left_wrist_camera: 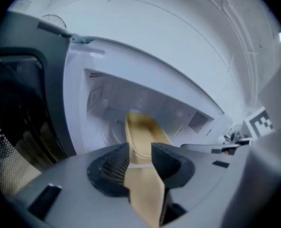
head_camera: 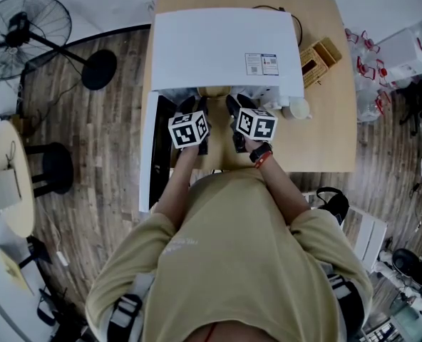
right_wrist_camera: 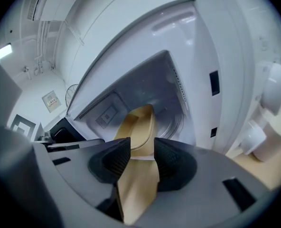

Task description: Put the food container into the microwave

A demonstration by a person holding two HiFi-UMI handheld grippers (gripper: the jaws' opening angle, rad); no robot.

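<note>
Where the food container (left_wrist_camera: 143,132) is: between the two claws and ahead of them, its far end inside the microwave's open mouth, its near part passing back through both sets of jaws.
Left claw (left_wrist_camera: 140,153): pressed onto the container's rim, one black jaw on each face of the tan wall; in the head view it (head_camera: 192,107) lies just beside the right claw, both pointing into the oven.
Right claw (right_wrist_camera: 142,156): pinching the opposite rim of the same container (right_wrist_camera: 138,125) in the same way; from above (head_camera: 237,105) its marker cube sits near the left one's.
Container from above (head_camera: 212,91): only a tan strip shows beyond the claw tips, under the oven's top edge.
Microwave (head_camera: 218,48): white, directly ahead of both claws; its cavity (left_wrist_camera: 145,99) opens past the jaws, with a round plate ring below the container.
Door (head_camera: 148,148): swung open, to the left of the left claw.
Contact with the oven floor: cannot tell.
Tabletop (head_camera: 325,120): wooden, under the microwave and stretching off to the right of the right claw.
White cups (right_wrist_camera: 273,94): on the tabletop, right of the right claw, beside the oven's front.
</note>
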